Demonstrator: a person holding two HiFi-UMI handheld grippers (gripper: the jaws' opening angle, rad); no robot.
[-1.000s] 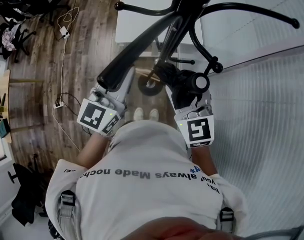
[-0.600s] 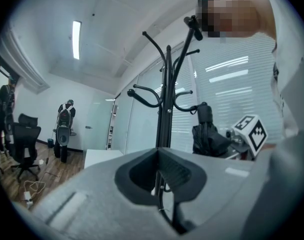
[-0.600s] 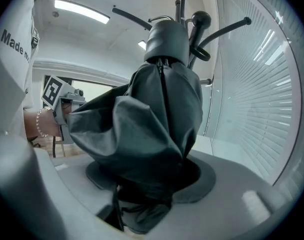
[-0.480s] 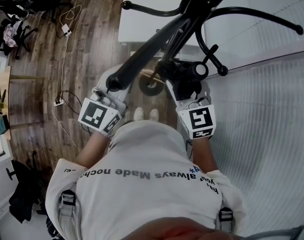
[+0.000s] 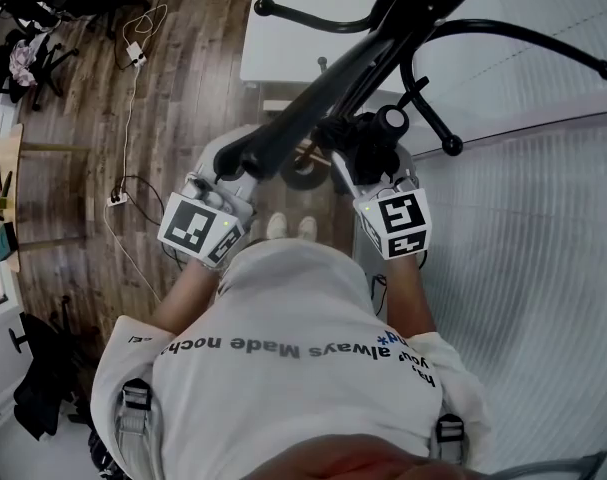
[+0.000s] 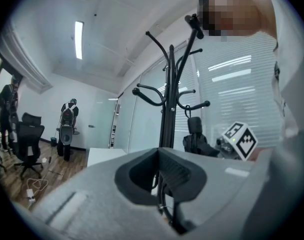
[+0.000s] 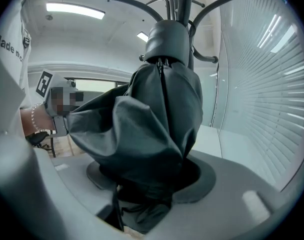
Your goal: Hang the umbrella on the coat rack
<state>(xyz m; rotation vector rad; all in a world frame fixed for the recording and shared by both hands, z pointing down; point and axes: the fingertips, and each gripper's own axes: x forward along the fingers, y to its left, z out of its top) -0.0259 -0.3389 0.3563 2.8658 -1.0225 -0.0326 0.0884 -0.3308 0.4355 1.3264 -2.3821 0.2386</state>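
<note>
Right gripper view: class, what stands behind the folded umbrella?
Behind the umbrella stands the coat rack. The top of its pole and its curved hooks show above the umbrella. The umbrella covers the rest of the pole and the base.

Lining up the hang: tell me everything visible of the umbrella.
The umbrella is folded, dark grey fabric loosely bunched, a rounded grey cap on top. It stands roughly upright, clamped low down by the right gripper, close before the coat rack; a thin strap seems to run from its top up to a hook.
</note>
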